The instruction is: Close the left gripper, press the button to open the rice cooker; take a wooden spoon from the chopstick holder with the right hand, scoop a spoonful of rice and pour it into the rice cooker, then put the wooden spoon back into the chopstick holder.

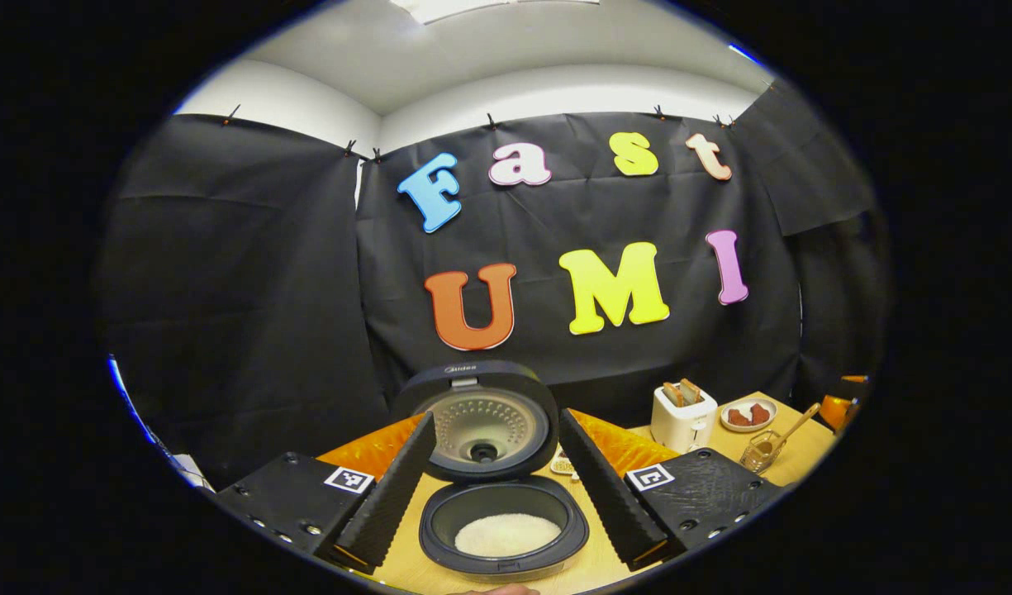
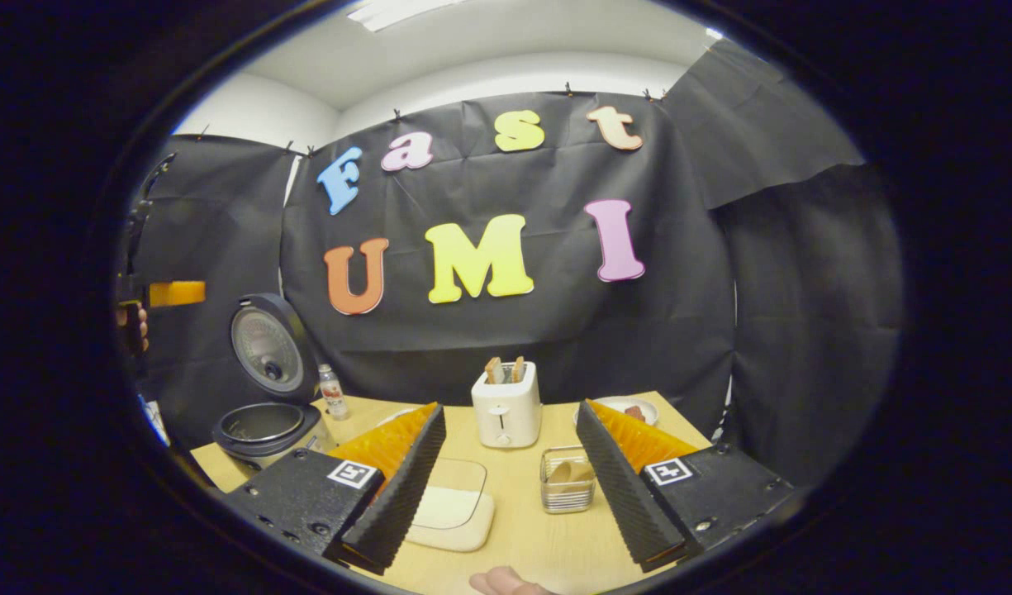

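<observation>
Both grippers' jaws gape wide, empty, above the rice cooker (image 1: 503, 529) and chopstick holder (image 2: 567, 481).

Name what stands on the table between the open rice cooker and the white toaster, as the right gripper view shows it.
A small bottle stands between the rice cooker and the toaster, close beside the cooker's raised lid, with bare table onward to the toaster.

Readable text: one brand mark
"Midea" on raised lid (image 1: 475, 413) of rice cooker (image 1: 502, 529), top edge, left gripper view. Square coded tags on claw blocks: no letters.
</observation>
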Demonstrator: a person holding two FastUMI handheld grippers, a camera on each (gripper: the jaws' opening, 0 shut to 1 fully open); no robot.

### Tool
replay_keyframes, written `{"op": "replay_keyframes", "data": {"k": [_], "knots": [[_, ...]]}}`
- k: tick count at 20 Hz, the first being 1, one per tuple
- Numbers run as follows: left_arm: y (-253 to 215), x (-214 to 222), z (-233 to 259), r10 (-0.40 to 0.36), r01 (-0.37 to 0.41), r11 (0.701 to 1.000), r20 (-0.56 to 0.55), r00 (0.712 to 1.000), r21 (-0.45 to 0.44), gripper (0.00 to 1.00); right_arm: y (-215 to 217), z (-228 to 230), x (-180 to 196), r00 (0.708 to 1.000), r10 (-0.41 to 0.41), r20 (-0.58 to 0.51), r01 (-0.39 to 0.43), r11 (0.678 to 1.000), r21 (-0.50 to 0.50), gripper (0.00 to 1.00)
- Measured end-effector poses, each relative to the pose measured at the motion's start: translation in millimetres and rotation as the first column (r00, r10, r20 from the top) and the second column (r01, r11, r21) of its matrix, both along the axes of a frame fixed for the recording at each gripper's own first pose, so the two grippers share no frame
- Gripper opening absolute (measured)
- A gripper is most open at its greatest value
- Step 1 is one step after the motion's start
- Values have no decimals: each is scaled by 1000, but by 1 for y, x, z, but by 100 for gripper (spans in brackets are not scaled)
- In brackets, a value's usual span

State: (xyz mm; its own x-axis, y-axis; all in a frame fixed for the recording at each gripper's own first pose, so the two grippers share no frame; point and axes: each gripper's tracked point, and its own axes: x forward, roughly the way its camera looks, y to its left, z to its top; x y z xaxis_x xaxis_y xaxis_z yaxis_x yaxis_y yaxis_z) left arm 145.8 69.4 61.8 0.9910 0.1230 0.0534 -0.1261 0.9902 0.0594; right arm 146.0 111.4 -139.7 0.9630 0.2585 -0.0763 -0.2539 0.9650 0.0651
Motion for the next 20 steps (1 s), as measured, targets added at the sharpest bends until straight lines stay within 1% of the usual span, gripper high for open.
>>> {"op": "replay_keyframes", "data": {"k": [1, 3, 4, 5, 7, 9, 12, 13, 14, 16, 18, 20], "knots": [[4, 12, 4, 4, -4, 1000, 16, 1000, -3, 95, 7, -9, -7, 1000, 12, -26, -12, 1000, 12, 99], [10, 29, 21, 11, -11, 1000, 55, 998, 3, 96, 23, -21, -18, 996, 68, -59, -67, 998, 19, 100], [13, 38, 29, 11, -10, 1000, 72, 997, -5, 95, 26, -23, -22, 994, 85, -63, -84, 996, 15, 99], [13, 49, 35, -2, 4, 1000, 82, 997, -24, 95, 26, -25, -24, 994, 90, -60, -90, 996, 7, 100], [21, 67, 48, -3, 9, 999, 117, 993, -52, 95, 21, -30, -26, 995, 80, -65, -80, 997, -2, 100], [32, 87, 57, 9, 0, 998, 160, 987, -55, 95, 20, -27, -27, 995, 78, -60, -77, 997, 16, 100], [46, 119, 60, 35, -30, 999, 207, 978, -23, 96, 17, -25, -27, 996, 77, -47, -77, 997, 17, 100], [48, 133, 56, 37, -33, 999, 205, 978, -23, 95, 18, -27, -29, 995, 85, -53, -85, 996, 10, 99], [51, 148, 48, 39, -35, 999, 195, 980, -28, 95, 18, -26, -32, 994, 90, -57, -90, 996, 1, 100], [54, 176, 31, 39, -36, 999, 155, 987, -19, 96, 18, -15, -35, 995, 97, -25, -97, 995, 8, 100], [64, 199, 23, 58, -59, 998, 139, 989, 3, 96, 18, -11, -38, 994, 109, -3, -109, 994, 23, 99], [77, 214, 12, 94, -94, 996, 104, 990, -2, 95, 17, -17, -41, 993, 117, -25, -116, 993, 24, 100]]}}
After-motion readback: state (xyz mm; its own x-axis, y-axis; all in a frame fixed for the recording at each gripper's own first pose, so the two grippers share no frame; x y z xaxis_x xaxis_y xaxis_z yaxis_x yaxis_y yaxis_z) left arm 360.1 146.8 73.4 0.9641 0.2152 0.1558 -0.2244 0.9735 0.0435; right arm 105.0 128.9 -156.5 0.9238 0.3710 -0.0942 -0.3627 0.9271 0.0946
